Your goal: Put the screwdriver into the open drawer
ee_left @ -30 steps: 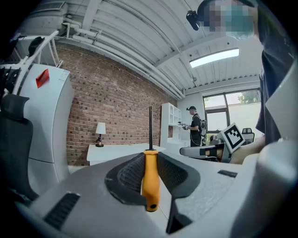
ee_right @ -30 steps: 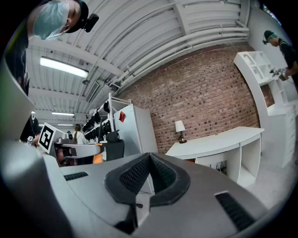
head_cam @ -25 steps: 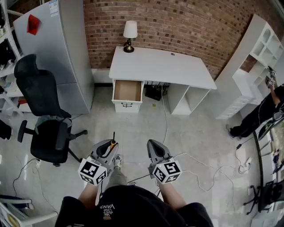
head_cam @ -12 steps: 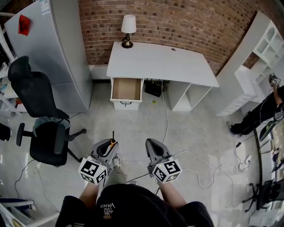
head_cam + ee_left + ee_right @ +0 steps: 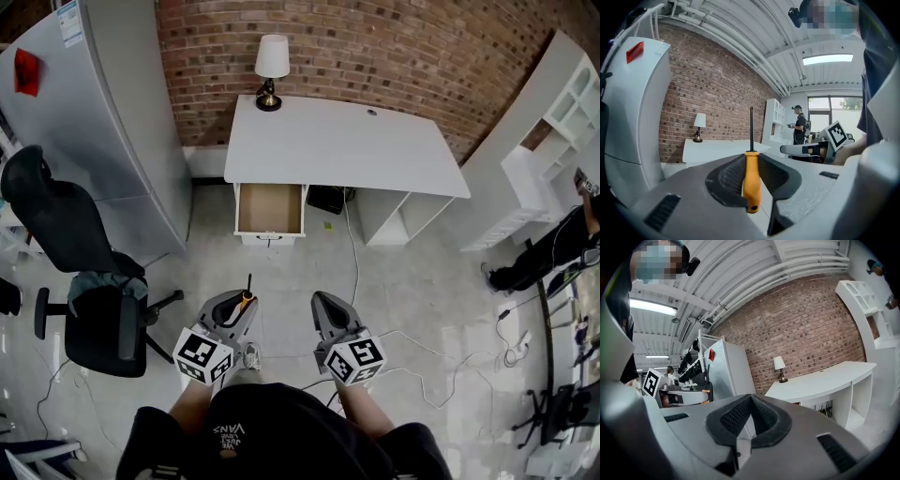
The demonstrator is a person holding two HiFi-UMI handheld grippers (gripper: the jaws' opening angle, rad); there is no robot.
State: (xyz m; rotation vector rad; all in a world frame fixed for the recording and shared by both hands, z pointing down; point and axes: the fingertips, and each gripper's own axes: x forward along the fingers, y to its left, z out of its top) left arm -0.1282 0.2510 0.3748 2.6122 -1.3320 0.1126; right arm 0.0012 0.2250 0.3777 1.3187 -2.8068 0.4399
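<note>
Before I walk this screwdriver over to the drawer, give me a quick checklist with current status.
1. Screwdriver clamped in left gripper, shaft pointing up: ok.
2. Drawer open, inside looks bare: ok.
3. Right gripper shut on nothing: ok.
4. Drawer within reach: not ok, open floor lies between.
5. Cable lies right of the straight path: ok.

L gripper (image 5: 240, 305) at lower centre-left of head view, jaws clamped on screwdriver (image 5: 751, 180) handle, shaft pointing fwd. R gripper (image 5: 325, 307) just beside it, lower centre-right, jaws together w/ nothing between. Both held low, level
</note>
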